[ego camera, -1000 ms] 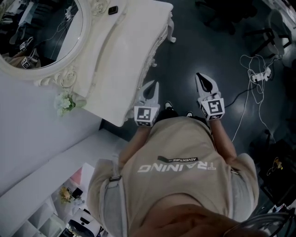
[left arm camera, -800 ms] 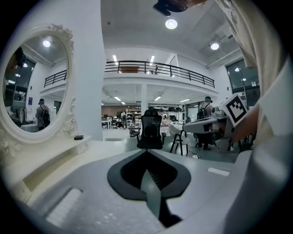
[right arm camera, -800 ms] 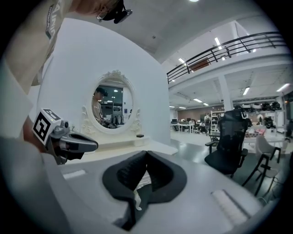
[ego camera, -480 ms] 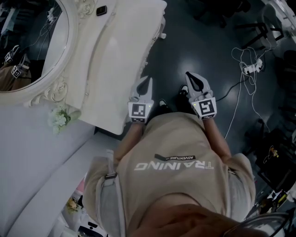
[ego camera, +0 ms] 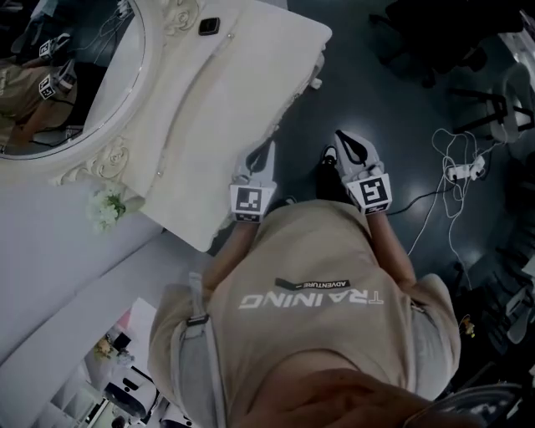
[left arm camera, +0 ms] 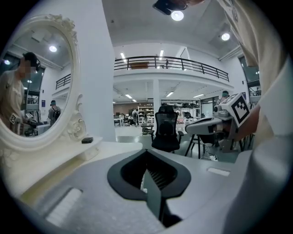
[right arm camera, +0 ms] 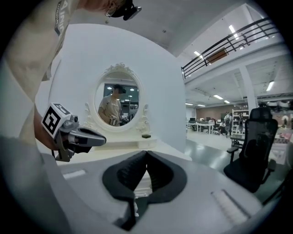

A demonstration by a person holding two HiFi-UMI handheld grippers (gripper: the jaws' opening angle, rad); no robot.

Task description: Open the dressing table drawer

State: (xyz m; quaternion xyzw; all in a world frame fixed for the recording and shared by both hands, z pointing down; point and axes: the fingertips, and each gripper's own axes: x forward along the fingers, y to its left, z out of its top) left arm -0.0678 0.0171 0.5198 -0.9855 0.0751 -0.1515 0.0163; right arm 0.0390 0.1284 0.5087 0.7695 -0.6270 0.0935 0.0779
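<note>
Dark shiny floor (ego camera: 376, 92) fills most of the room. At the far left an oval mirror (ego camera: 75, 84) stands on the white dressing table (ego camera: 242, 92). A little bunch of white flowers (ego camera: 104, 209) sits just by the mirror's curly frame. A small black thing (ego camera: 208, 26) lies on the table near the mirror. I cannot see the drawer from above; only the table's top and its curly front edge show. A person in a tan shirt (ego camera: 318, 318) stands just beside that edge. The left gripper (ego camera: 266, 150) is close by the table's front edge, its jaws pressed together with nothing in them. The right gripper (ego camera: 347, 142) is out over the floor, apart from the table. Its jaws are pressed together too and hold nothing. White cables (ego camera: 456, 167) lie on the floor at the right.
</note>
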